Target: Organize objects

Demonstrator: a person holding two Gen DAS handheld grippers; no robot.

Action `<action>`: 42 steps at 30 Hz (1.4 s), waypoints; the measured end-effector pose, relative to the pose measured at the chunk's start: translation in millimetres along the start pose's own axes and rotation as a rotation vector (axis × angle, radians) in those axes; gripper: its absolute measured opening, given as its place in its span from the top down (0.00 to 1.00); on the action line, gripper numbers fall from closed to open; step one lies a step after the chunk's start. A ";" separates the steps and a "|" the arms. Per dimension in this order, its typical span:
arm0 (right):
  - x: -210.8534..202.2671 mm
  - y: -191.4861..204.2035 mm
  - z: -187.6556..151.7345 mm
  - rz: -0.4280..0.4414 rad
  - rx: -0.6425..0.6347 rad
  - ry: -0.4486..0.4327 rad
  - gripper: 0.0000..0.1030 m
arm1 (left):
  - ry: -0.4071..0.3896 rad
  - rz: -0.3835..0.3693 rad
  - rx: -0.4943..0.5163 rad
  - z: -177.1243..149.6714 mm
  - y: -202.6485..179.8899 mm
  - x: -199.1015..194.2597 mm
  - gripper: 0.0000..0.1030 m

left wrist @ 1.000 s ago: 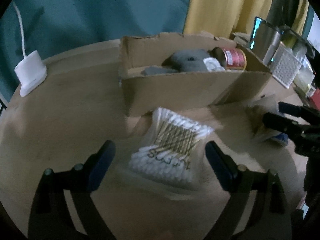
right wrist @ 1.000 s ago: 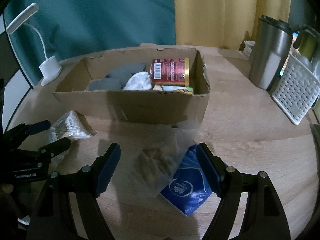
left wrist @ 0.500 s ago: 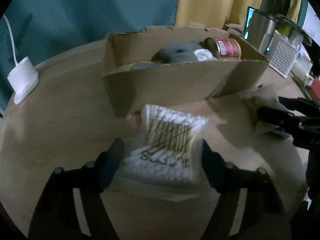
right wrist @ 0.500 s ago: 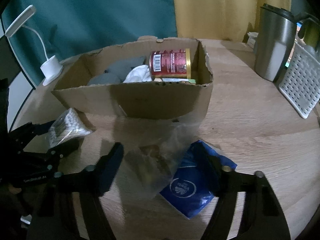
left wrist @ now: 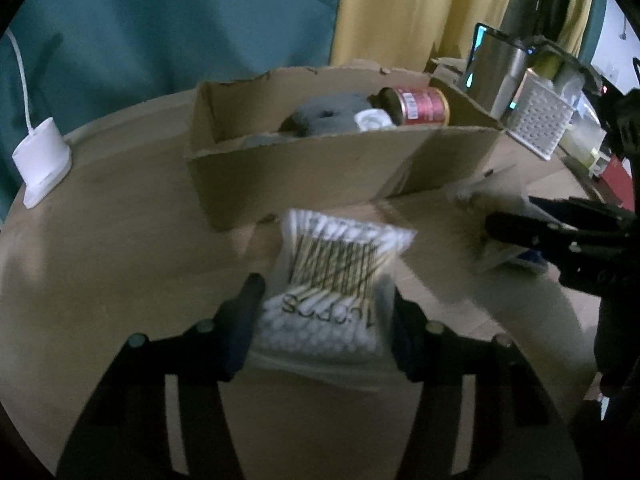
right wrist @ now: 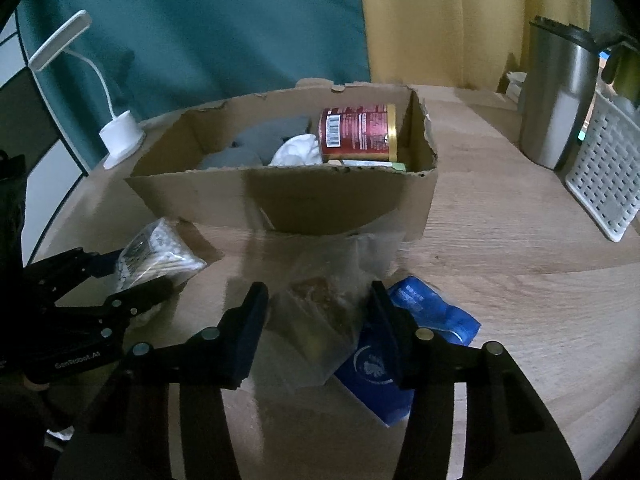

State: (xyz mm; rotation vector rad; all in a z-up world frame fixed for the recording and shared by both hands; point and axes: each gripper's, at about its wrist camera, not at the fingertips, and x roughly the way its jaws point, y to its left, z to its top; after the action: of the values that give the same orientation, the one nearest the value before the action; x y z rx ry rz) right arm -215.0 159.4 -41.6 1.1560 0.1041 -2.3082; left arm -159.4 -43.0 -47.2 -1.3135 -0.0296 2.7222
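With the left gripper (left wrist: 322,316) clamped on the cotton swab pack (left wrist: 340,276) and the right gripper (right wrist: 318,320) on the clear bag (right wrist: 320,312) at lower centre, both jaws having just been closing, the pickup looks done; next, lift them into the cardboard box (right wrist: 340,200).

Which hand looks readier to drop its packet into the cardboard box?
Probably the left: the left gripper has closed on the cotton swab pack alone. The right gripper's clear bag overlaps a blue pouch.
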 end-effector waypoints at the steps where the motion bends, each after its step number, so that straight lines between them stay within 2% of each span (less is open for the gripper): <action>1: -2.5 0.1 -0.1 0.002 -0.001 -0.006 0.48 | -0.006 -0.001 -0.003 0.0 -0.3 -1.6 0.44; 20: -39.1 6.3 6.2 0.033 -0.054 -0.075 0.48 | -0.059 -0.017 -0.083 6.5 -9.6 -33.9 0.44; 42: -63.8 -2.6 29.2 0.076 -0.098 -0.141 0.48 | -0.127 0.034 -0.125 27.8 -16.2 -53.7 0.44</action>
State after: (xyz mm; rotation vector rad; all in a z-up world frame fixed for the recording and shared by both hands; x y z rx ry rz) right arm -206.7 180.8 24.7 0.9308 0.1176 -2.2830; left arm -146.4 -32.1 13.1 -1.1784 -0.1929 2.8705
